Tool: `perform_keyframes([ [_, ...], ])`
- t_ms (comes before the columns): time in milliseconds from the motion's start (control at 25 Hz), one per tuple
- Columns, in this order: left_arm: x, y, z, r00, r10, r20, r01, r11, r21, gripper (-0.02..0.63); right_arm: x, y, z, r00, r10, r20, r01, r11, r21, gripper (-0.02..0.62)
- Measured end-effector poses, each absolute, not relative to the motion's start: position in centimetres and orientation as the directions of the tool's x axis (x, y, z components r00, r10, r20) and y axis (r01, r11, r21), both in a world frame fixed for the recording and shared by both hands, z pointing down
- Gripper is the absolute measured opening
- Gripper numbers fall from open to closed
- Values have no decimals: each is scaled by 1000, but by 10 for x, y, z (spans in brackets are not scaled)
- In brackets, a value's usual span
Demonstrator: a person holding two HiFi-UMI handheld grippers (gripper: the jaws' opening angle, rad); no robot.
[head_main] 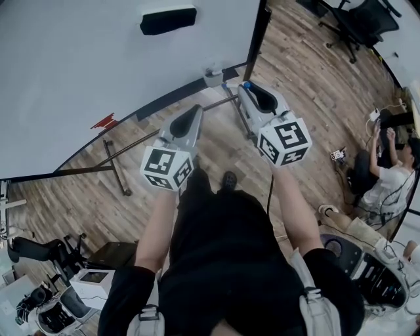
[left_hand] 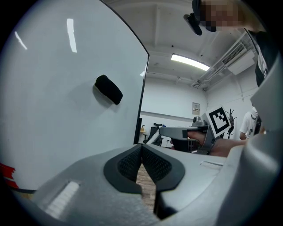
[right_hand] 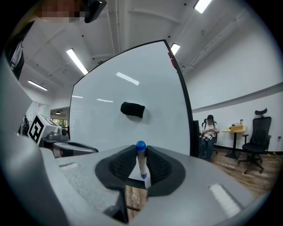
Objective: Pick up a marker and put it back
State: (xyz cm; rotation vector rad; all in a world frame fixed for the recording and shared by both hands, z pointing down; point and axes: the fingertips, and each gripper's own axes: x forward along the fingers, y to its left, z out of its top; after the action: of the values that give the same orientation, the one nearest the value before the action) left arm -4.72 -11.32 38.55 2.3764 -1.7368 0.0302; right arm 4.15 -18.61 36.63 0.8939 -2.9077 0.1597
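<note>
A white marker with a blue cap (right_hand: 141, 160) stands upright between the pads of my right gripper (right_hand: 141, 164), which is shut on it; its blue tip (head_main: 247, 84) shows at the jaws in the head view. My right gripper (head_main: 252, 92) points toward the whiteboard (head_main: 98, 59), close to the small grey holder (head_main: 213, 77) at the board's lower edge. My left gripper (head_main: 194, 113) is held beside it, to the left, jaws shut with nothing between them (left_hand: 141, 154). A black eraser (head_main: 168, 20) sticks on the board.
The whiteboard stands on a black metal frame with legs (head_main: 118, 167) on the wood floor. A red patch (head_main: 104, 122) sits at the board's lower edge. A seated person (head_main: 387, 177) and office chairs (head_main: 357, 23) are to the right. Equipment (head_main: 59, 289) lies at lower left.
</note>
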Motion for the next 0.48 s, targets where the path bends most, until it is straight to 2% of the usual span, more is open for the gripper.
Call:
perform_keyframes([
  [480, -103, -153, 383, 366, -923, 122, -925, -345, 160, 11, -30, -217, 378, -780, -602, 172, -595, 798, 93, 75],
])
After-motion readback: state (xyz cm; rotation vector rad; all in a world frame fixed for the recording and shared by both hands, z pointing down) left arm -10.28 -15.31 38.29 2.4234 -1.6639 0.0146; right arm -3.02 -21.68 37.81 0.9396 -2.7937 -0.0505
